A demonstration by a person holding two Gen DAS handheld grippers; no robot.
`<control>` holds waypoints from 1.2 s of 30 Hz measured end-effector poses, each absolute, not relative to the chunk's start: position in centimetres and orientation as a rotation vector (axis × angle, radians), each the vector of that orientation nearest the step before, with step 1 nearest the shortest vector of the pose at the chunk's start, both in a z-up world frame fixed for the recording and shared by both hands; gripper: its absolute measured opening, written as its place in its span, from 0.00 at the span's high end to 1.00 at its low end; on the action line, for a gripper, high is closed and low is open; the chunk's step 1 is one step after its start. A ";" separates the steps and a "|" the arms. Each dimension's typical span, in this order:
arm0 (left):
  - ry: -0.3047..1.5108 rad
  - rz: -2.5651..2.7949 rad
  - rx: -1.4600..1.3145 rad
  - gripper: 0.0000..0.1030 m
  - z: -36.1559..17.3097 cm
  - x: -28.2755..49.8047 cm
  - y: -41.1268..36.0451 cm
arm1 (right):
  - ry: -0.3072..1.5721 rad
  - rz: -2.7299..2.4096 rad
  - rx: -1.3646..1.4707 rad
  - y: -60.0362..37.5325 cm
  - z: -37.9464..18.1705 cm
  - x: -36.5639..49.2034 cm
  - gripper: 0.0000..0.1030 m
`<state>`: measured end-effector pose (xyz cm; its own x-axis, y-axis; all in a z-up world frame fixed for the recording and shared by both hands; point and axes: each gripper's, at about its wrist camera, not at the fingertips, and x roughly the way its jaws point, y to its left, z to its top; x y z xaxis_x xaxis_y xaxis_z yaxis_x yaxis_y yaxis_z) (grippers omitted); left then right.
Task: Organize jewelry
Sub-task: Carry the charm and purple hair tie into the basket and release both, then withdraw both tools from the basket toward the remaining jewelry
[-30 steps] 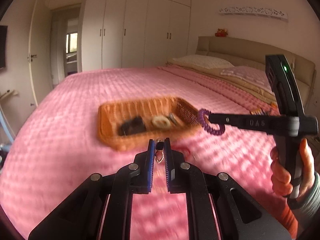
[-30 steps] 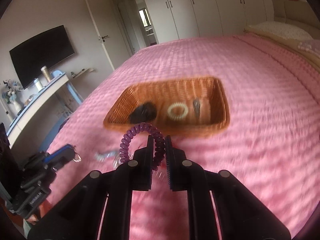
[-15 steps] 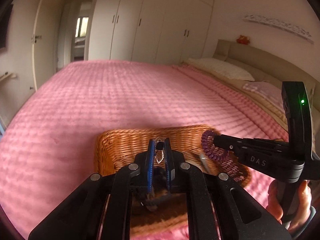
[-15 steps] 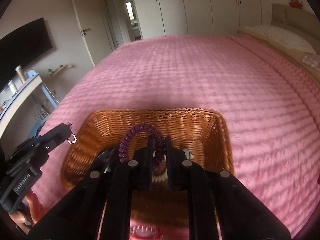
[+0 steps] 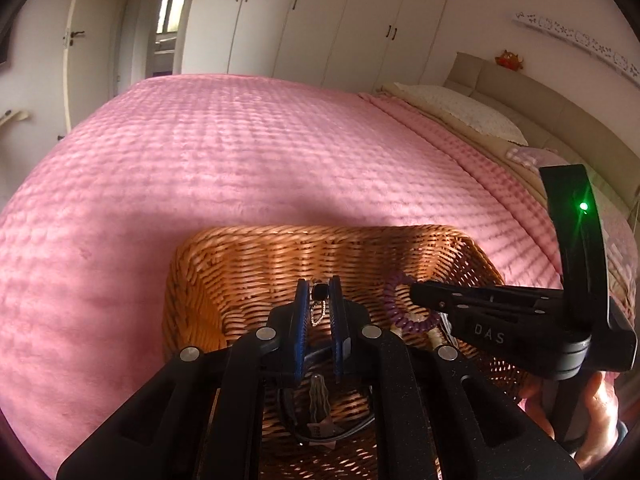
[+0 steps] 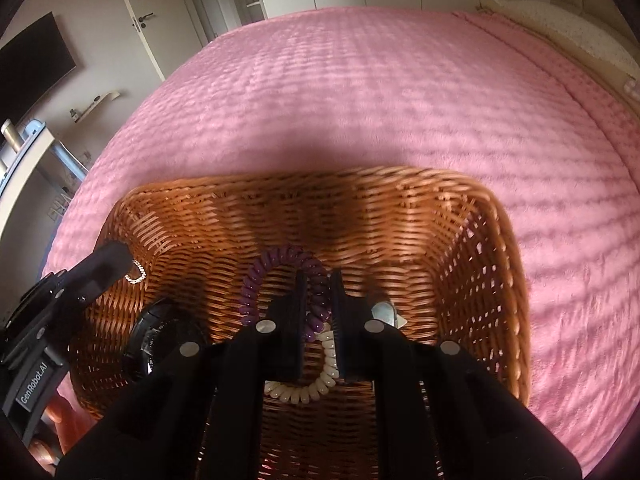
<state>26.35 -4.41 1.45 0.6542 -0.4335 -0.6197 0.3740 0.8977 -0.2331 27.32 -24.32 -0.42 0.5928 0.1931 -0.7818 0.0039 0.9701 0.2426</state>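
A wicker basket (image 5: 248, 264) (image 6: 472, 248) lies on the pink bed. My left gripper (image 5: 320, 292) is shut on a small gold chain earring with a dark stone (image 5: 319, 304) and holds it over the basket's left part; the earring also shows in the right wrist view (image 6: 136, 274). My right gripper (image 6: 318, 280) is shut on a purple spiral hair tie (image 6: 256, 284) (image 5: 394, 308) and holds it inside the basket. Below it lie a white spiral hair tie (image 6: 316, 384), a black round thing (image 6: 160, 340) and a shiny hair clip (image 6: 386, 312).
The pink bedspread (image 5: 240, 152) spreads wide around the basket. Pillows (image 5: 460, 112) and a headboard are at the far right. White wardrobes (image 5: 320, 20) stand behind the bed. A TV (image 6: 32, 68) and a white desk (image 6: 24, 160) are at the left.
Both grippers have moved forward and down over the basket, which now fills the lower view. Each still holds its item.
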 end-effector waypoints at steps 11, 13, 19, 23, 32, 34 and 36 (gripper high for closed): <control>0.622 -0.540 -0.107 0.63 5.3 20.6 -2.4 | 0.862 0.148 0.228 -24.4 2.4 23.3 0.79; 0.601 -0.549 -0.109 0.61 6.1 18.7 -1.2 | 0.813 0.158 0.209 -24.0 3.7 21.0 0.66; 0.582 -0.529 -0.110 0.54 6.5 14.1 2.5 | 0.698 0.198 0.178 -22.5 6.0 15.0 0.60; 0.601 -0.498 -0.099 0.46 5.1 11.7 4.6 | 0.630 0.201 0.117 -20.8 6.2 10.8 0.60; 0.746 -0.488 -0.078 0.46 -0.4 11.0 6.0 | 0.724 0.235 0.131 -18.4 1.3 5.7 0.61; 0.785 -0.481 -0.058 0.46 -1.6 11.2 5.7 | 0.782 0.246 0.143 -17.8 -0.4 5.7 0.67; 0.813 -0.476 -0.055 0.47 -2.5 11.5 5.7 | 0.836 0.260 0.177 -17.6 -1.9 5.7 0.69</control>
<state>11.50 5.73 -2.46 0.5886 -0.4290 -0.6852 0.3876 0.8936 -0.2265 5.73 -17.58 -1.90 0.6417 0.2958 -0.7076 -0.1578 0.9538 0.2556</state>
